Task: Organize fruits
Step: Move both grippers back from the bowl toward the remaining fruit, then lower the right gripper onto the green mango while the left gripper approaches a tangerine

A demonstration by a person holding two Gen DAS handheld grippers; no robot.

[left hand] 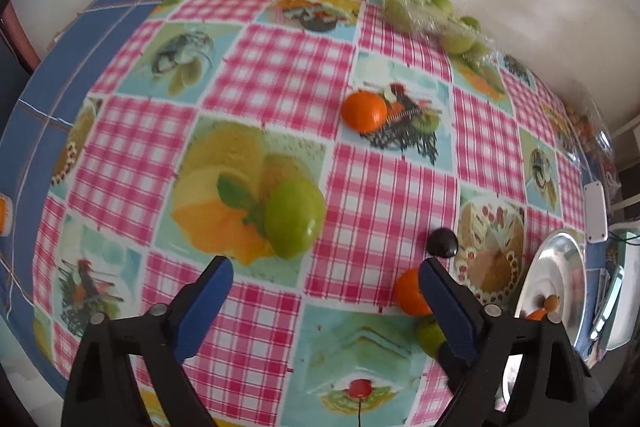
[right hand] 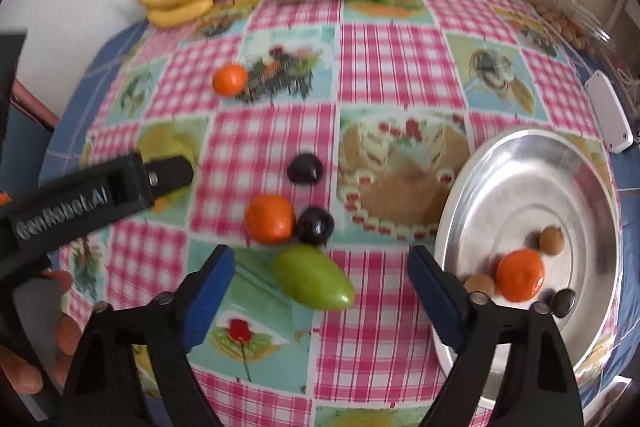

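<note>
on the left, the left gripper (left hand: 326, 271) is hanging with jaws apart, empty, just short of a round green fruit (left hand: 295, 217). the right gripper (right hand: 321, 261) is gaping, empty, over an oblong green fruit (right hand: 314, 277). rightmost, a round silver metal tray (right hand: 560, 163) is holding an orange tangerine (right hand: 520, 274).

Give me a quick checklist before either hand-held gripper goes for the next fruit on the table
1. Right hand-held gripper empty, pads off any fruit: ok.
2. Left hand-held gripper empty: ok.
3. Long green fruit lies between the right one's fingers: ok.
4. Round green fruit sits ahead of the left one, not yet between its fingers: not ok.
5. Metal plate has bare room beside the orange in it: ok.
6. Long green fruit clear of the orange and dark fruit behind it: cannot tell.
</note>
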